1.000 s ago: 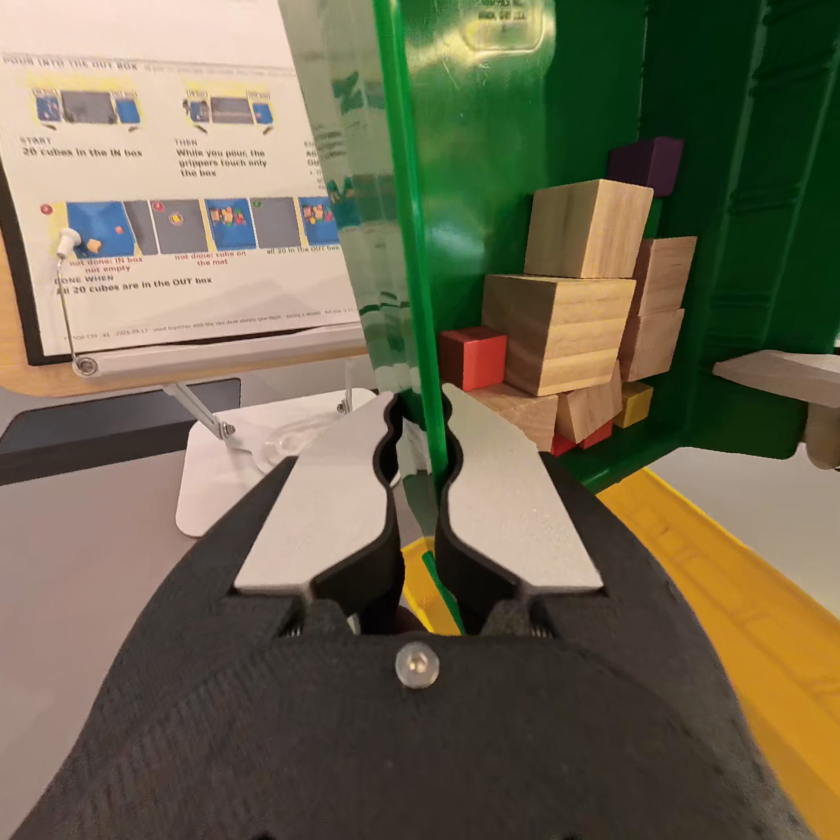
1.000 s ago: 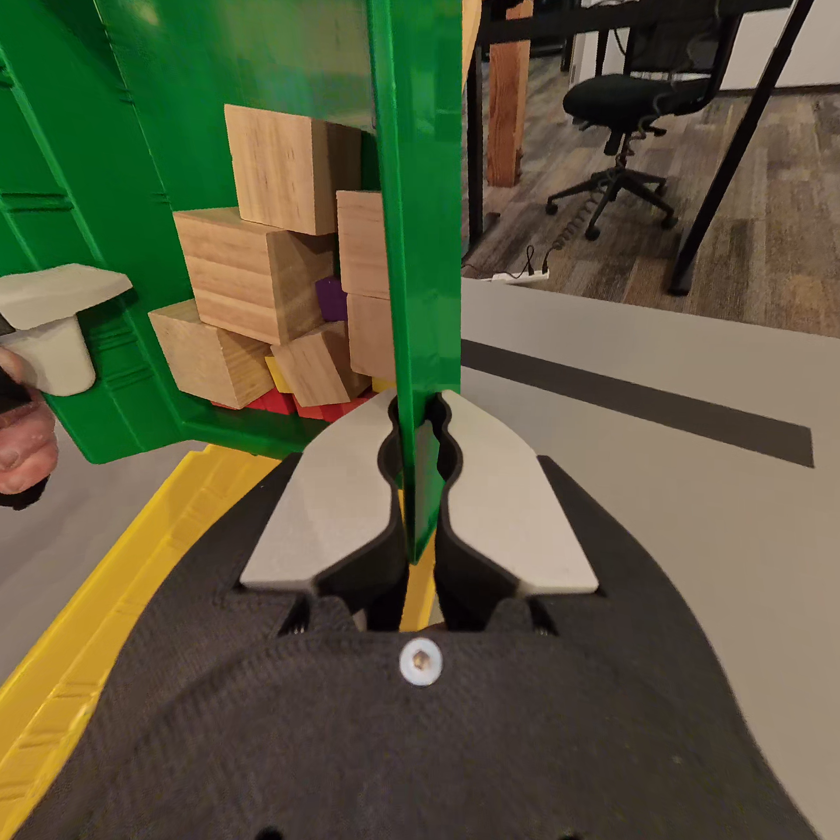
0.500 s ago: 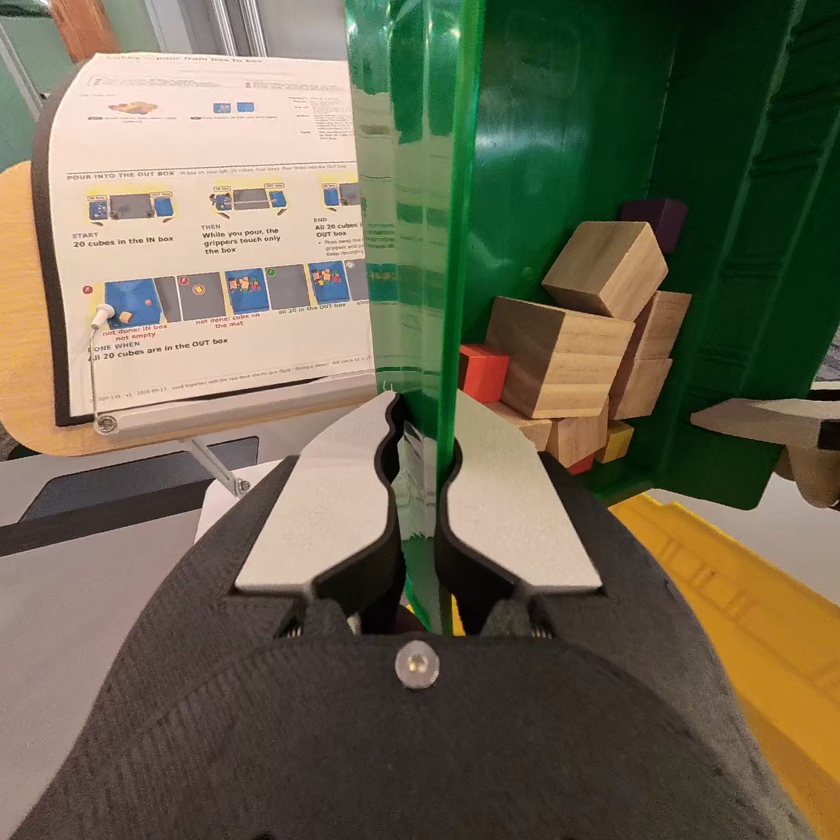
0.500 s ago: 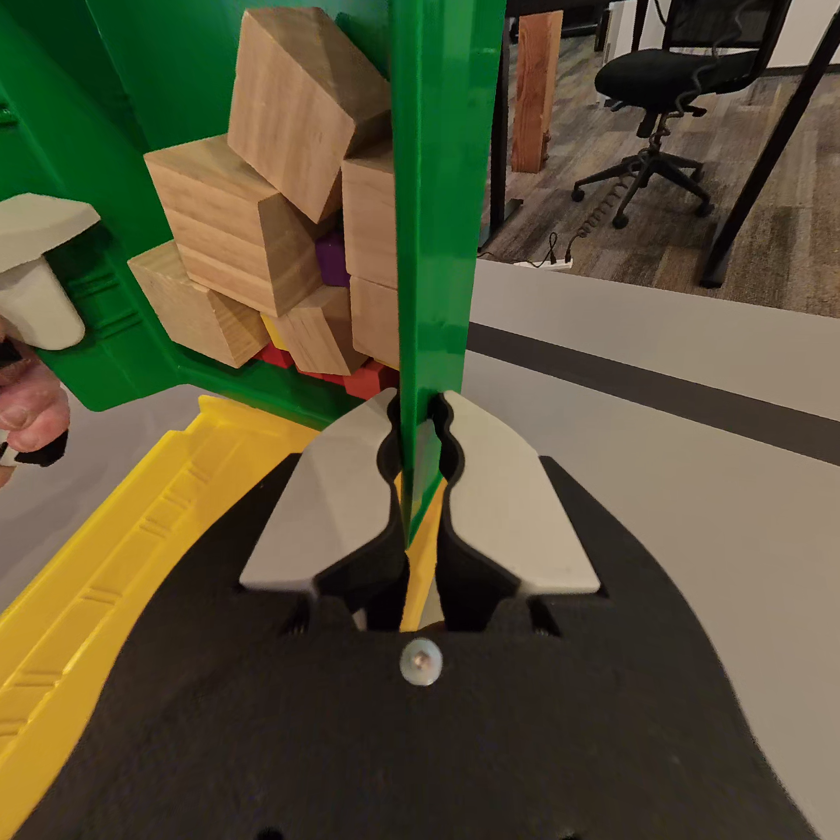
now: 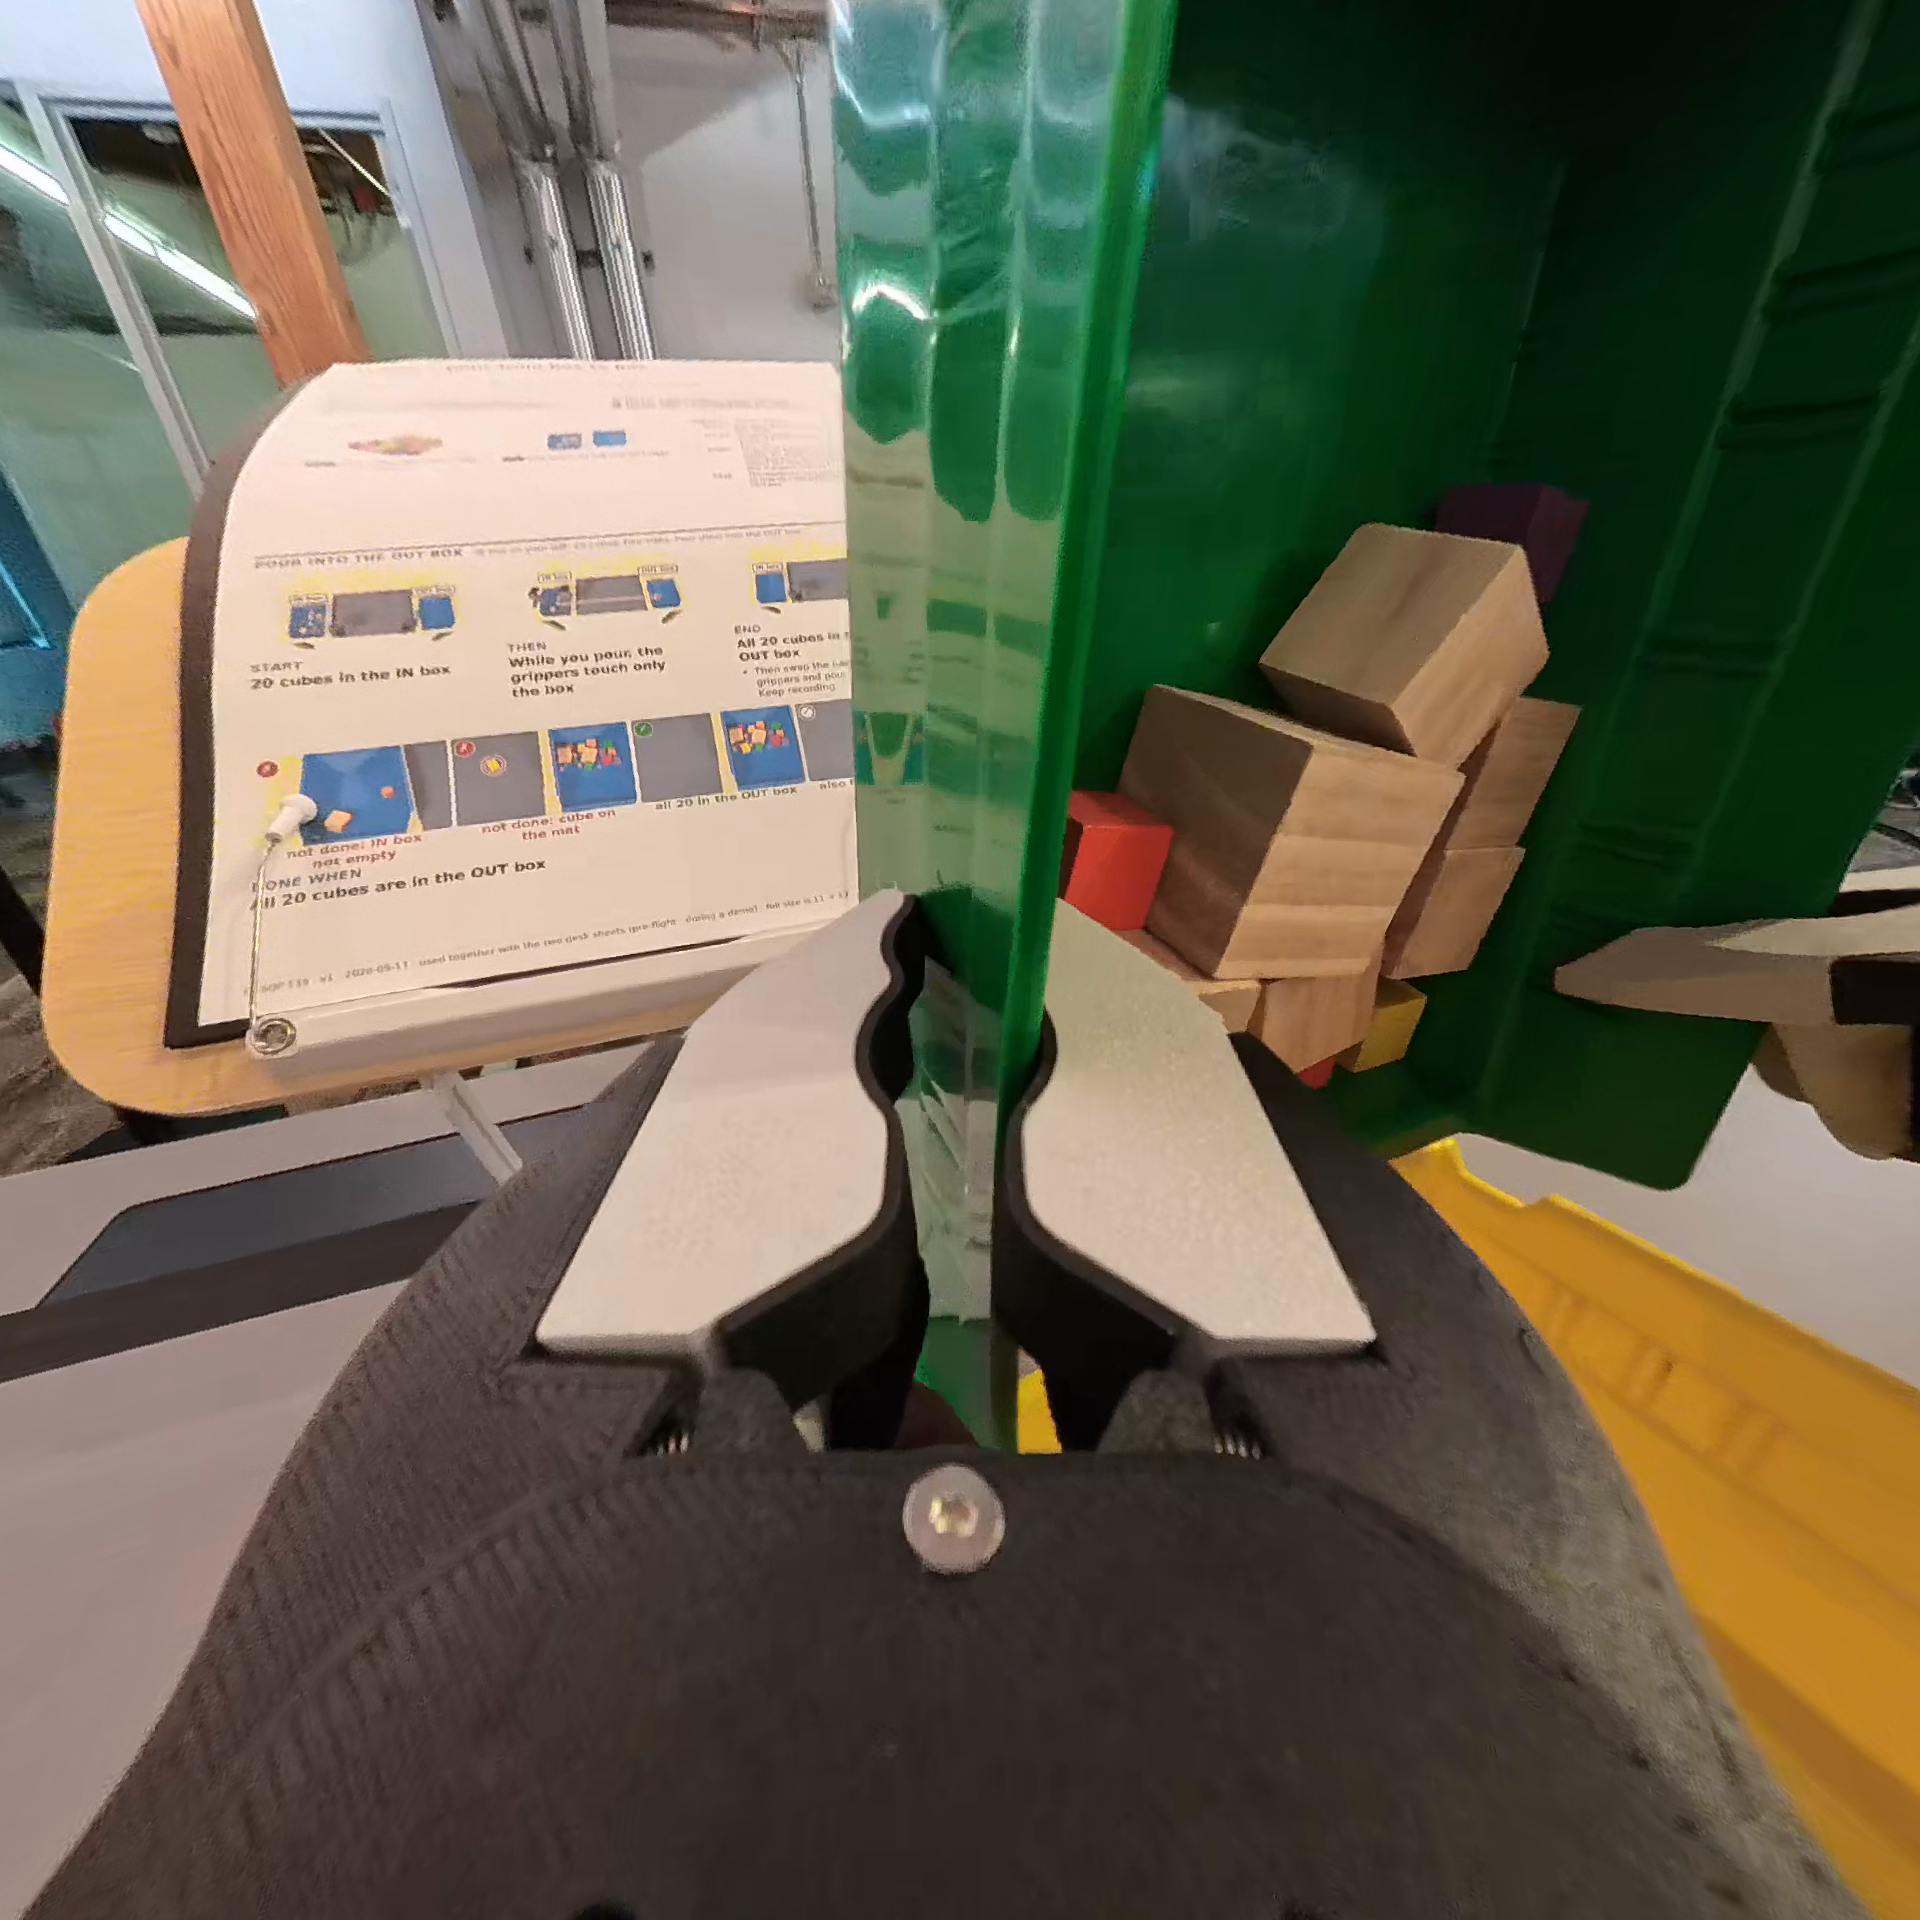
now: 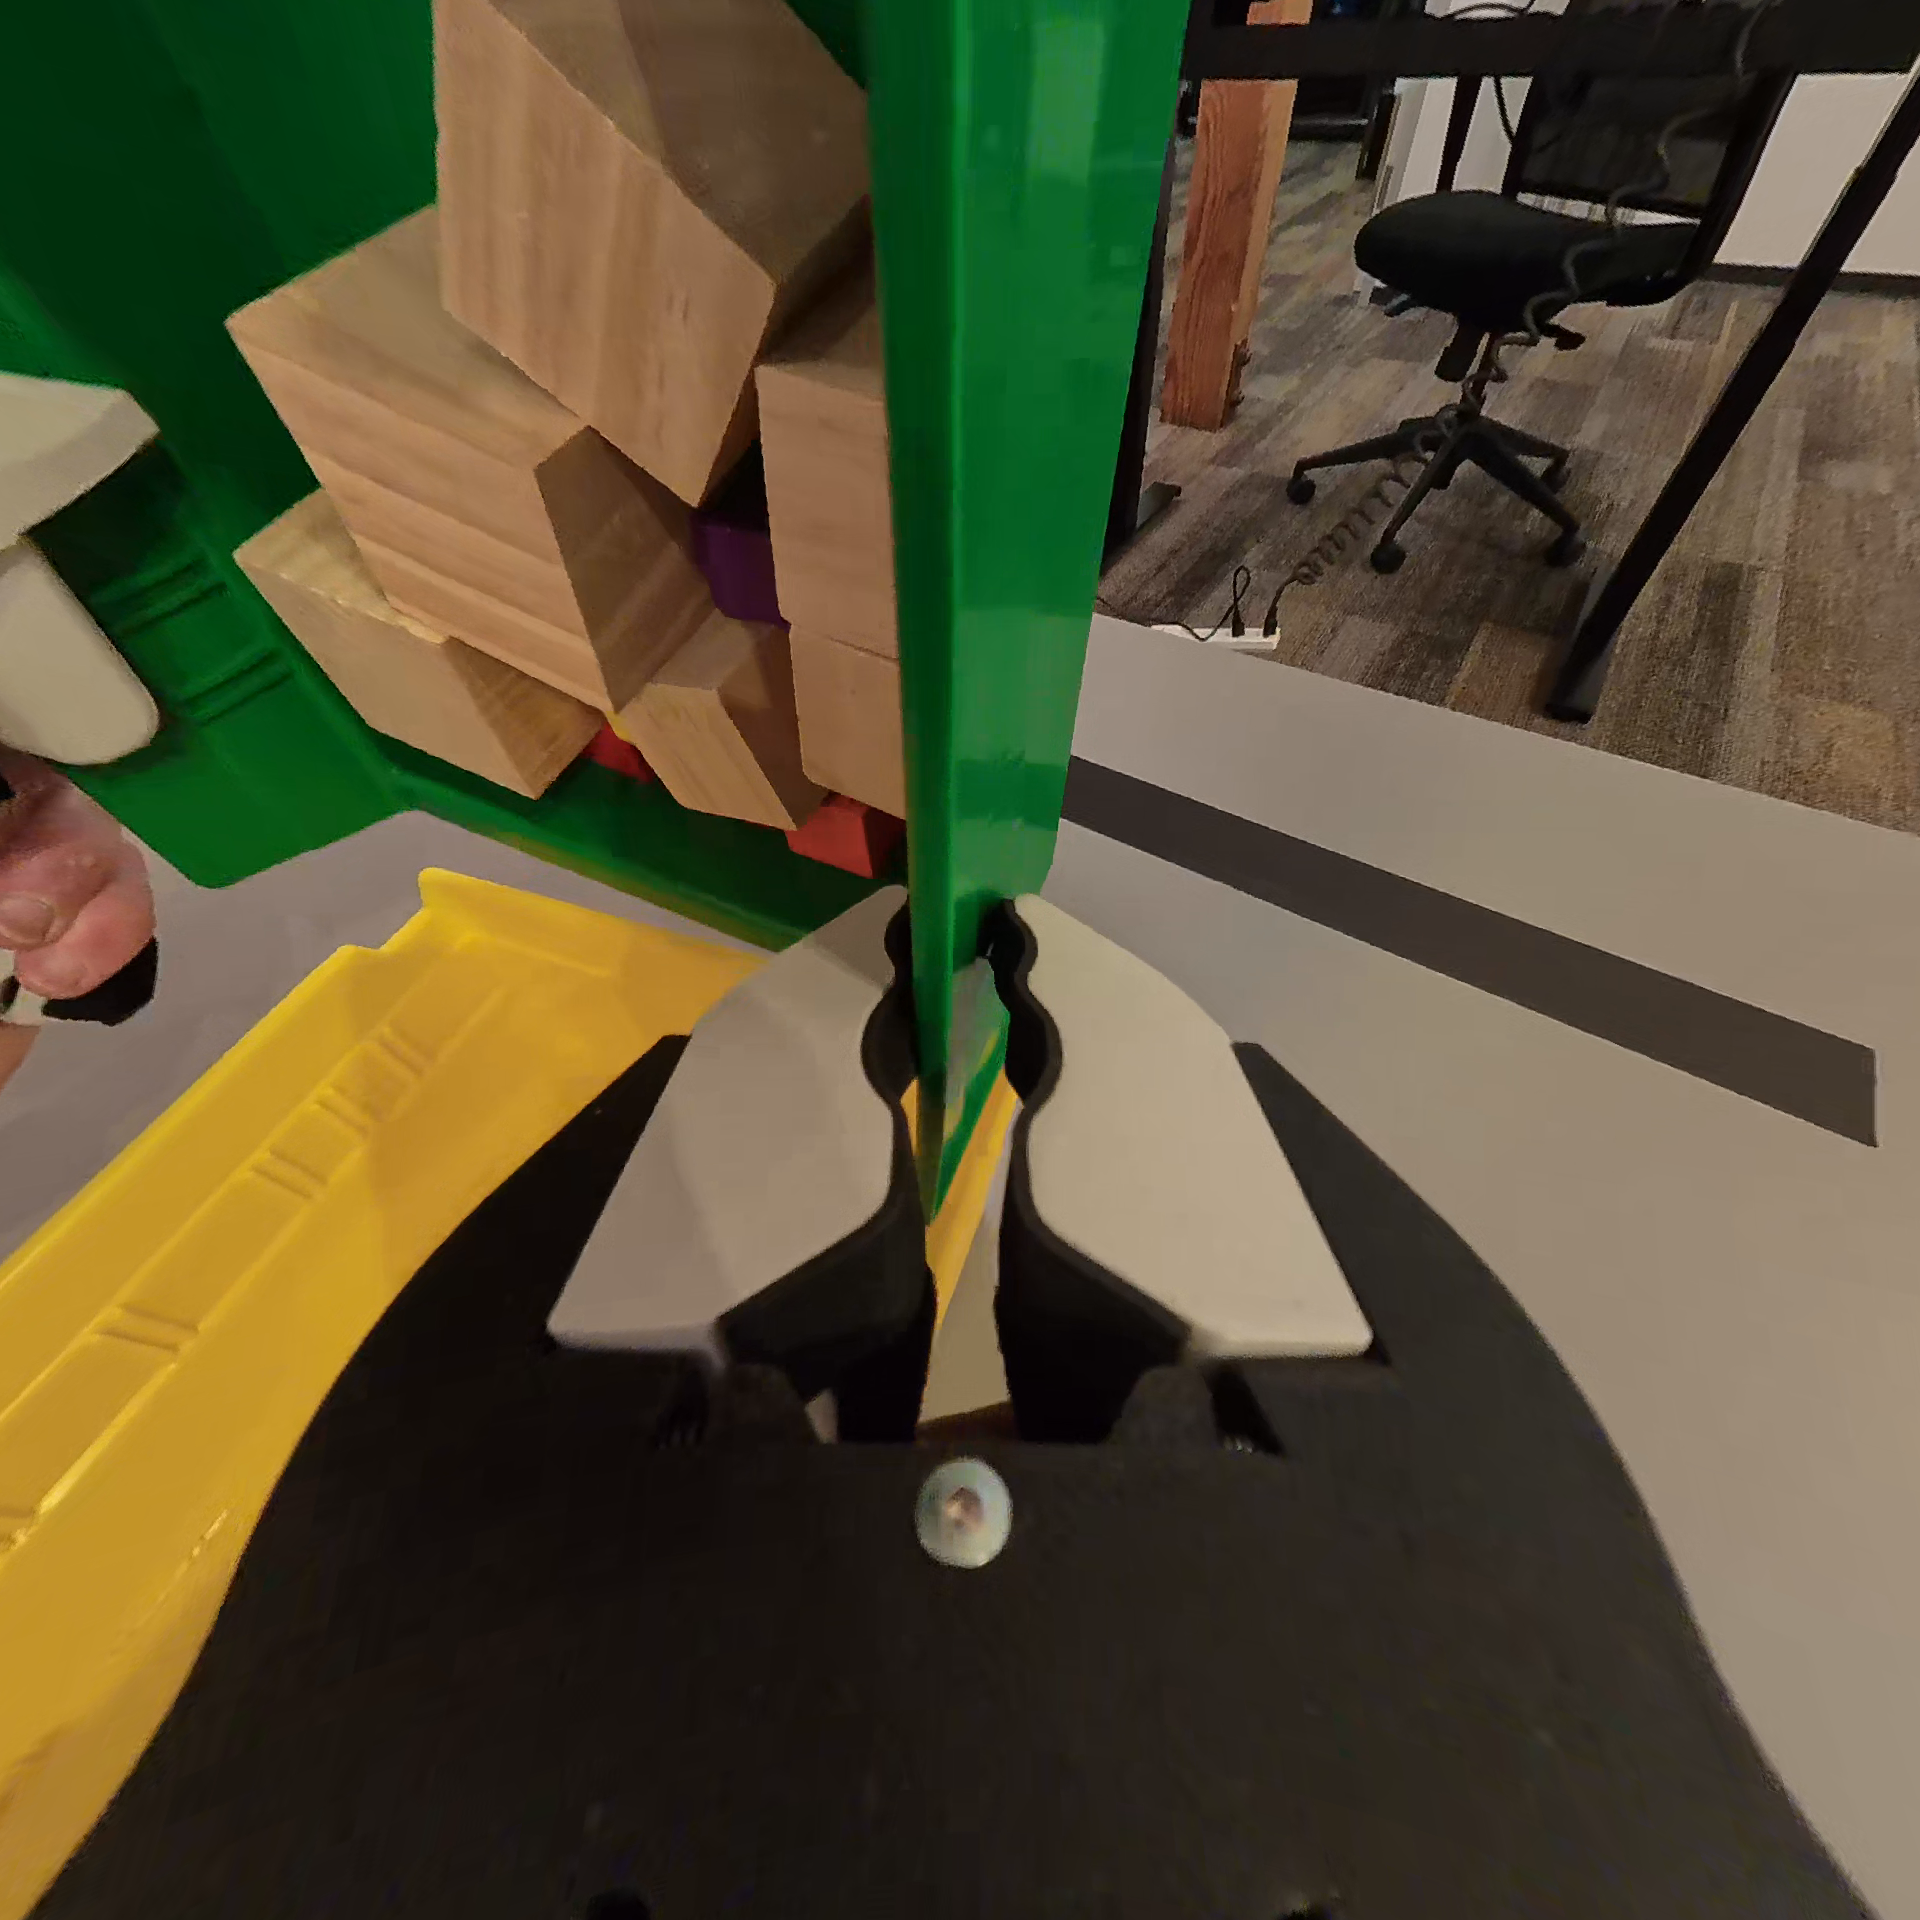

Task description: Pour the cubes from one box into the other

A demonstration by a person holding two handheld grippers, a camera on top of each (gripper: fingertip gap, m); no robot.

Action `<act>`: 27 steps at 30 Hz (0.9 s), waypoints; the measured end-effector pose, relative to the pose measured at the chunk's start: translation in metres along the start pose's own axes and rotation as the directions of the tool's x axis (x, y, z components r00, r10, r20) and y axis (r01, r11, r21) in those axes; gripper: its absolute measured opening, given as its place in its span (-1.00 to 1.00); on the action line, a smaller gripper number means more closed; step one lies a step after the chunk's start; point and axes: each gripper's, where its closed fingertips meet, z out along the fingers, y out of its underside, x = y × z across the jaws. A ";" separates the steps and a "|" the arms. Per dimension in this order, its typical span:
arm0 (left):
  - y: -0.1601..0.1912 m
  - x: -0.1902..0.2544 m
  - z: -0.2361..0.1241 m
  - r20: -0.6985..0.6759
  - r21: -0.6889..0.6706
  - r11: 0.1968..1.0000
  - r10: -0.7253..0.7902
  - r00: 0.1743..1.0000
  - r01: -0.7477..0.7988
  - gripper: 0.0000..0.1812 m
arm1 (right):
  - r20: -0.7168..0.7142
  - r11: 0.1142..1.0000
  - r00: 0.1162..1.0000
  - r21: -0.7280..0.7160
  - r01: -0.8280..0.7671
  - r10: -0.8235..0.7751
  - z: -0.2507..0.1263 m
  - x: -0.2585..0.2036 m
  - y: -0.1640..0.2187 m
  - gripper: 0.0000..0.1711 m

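Observation:
A green box is held tilted steeply above a yellow box. My left gripper is shut on the green box's left wall. My right gripper is shut on its right wall. Several wooden cubes are piled against the box's lower end, with a red cube, a small yellow cube and a purple cube among them. The top wooden cube sits tipped on the pile. The yellow box also shows in the right wrist view.
An instruction sheet on a wooden stand is at the left rear. The grey table has a dark stripe. A black office chair and table legs stand on the floor beyond. A person's fingers show at the left.
The green box has been lifted and tilted further over the yellow box. The top wooden cube has tipped and the pile has shifted toward the low end. Both grippers stayed clamped.

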 end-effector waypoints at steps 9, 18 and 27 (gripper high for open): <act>0.006 0.005 -0.008 0.041 0.061 0.998 0.028 0.999 -0.031 -0.87 | -0.020 1.000 1.000 -0.019 0.007 -0.008 -0.001 0.001 0.006 -0.94; 0.008 0.006 -0.011 0.091 0.088 0.995 0.036 0.995 -0.044 -0.89 | -0.046 0.999 0.998 -0.018 0.039 -0.039 -0.002 0.001 0.008 -0.95; -0.003 0.010 -0.014 0.099 0.130 0.989 0.064 0.993 -0.077 -0.89 | -0.042 0.998 0.998 0.031 0.048 -0.047 -0.008 0.001 0.001 -0.94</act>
